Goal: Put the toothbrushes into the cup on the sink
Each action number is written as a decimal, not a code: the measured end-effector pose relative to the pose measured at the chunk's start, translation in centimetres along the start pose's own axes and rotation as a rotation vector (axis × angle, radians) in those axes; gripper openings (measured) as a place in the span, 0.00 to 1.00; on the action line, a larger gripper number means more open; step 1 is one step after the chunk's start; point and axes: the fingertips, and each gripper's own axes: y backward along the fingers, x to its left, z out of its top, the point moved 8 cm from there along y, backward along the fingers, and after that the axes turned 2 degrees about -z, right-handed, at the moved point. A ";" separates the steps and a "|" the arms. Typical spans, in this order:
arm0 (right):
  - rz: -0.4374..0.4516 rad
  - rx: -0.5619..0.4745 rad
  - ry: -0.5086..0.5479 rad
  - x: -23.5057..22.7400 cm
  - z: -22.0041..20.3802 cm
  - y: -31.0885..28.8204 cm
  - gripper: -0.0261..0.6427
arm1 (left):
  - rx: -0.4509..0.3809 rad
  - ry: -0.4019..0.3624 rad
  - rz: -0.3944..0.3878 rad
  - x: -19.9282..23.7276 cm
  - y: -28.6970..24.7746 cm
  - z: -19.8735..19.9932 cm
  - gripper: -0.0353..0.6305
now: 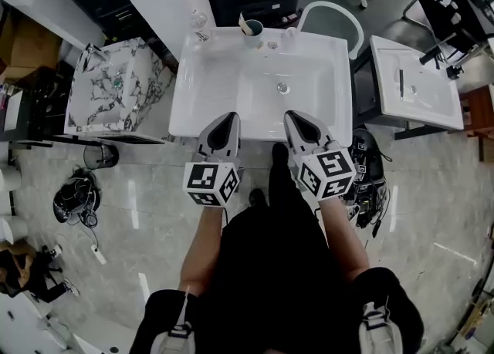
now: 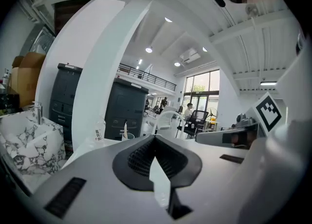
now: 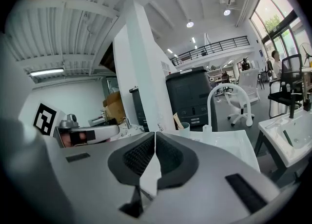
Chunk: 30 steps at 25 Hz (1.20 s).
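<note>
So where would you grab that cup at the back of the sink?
Probably across its round side wall, coming in level from the front: the cup stands upright at the back edge of the sink, and a thin stick leans out of its top.

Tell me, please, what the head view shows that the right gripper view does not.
Only the head view shows the round metal drain in the white sink basin and the person's black-clad legs. Only the right gripper view shows the ceiling lights, the balcony railing and the right gripper with its jaws shut on nothing. Both show the pale cup with a handle standing in it and the arched white faucet.
</note>
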 end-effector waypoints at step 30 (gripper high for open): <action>-0.016 -0.105 0.064 1.6 -0.5 10.2 0.09 | -0.042 -0.043 -0.076 -6.4 5.4 0.8 0.07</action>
